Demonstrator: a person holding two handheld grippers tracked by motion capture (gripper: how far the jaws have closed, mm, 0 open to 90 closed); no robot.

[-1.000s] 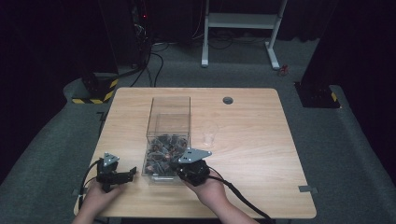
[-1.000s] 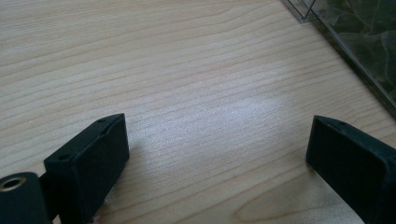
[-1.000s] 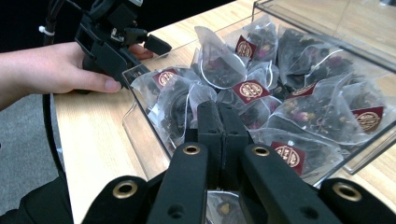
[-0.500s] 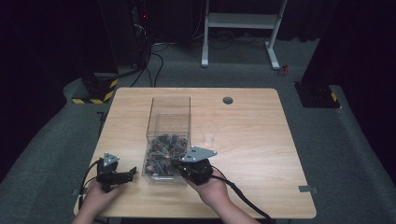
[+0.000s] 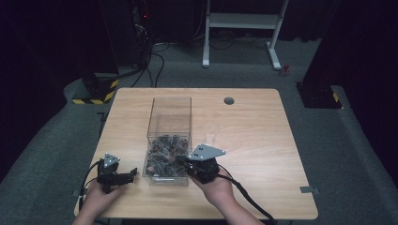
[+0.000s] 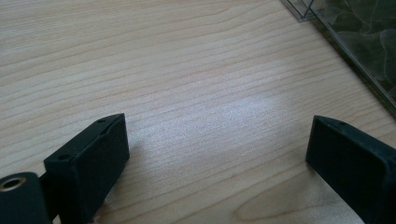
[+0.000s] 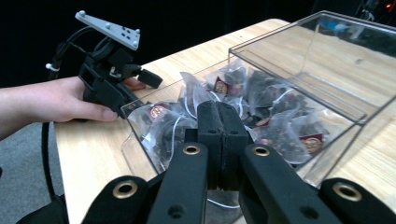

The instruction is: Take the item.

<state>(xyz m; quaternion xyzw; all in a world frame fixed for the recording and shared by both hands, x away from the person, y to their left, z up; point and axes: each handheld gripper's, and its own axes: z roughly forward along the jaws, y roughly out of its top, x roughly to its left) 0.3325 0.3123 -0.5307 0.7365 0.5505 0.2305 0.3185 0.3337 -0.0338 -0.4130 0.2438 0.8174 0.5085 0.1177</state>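
Two grippers work at the near edge of the wooden worktop (image 5: 253,140) in the high view. The left gripper (image 5: 133,174) rests on the wood at the near left, just beside the clear box (image 5: 170,123), and the right gripper (image 5: 184,161) sits at the box's near right corner, over the heap of tea bags (image 5: 164,152) that fills the near half of the box. The far half of the box is bare.

In the left gripper view the jaws stand wide apart with nothing between them, low over bare wood; a wall of the box (image 6: 355,51) crosses the upper right corner.

In the right gripper view the right gripper (image 7: 220,122) has its jaws pressed together, just above the tea bags (image 7: 261,112) at the box's open end; whether anything is pinched between them I cannot tell. The left gripper (image 7: 152,78) shows farther off at the left, held by a hand (image 7: 56,100)
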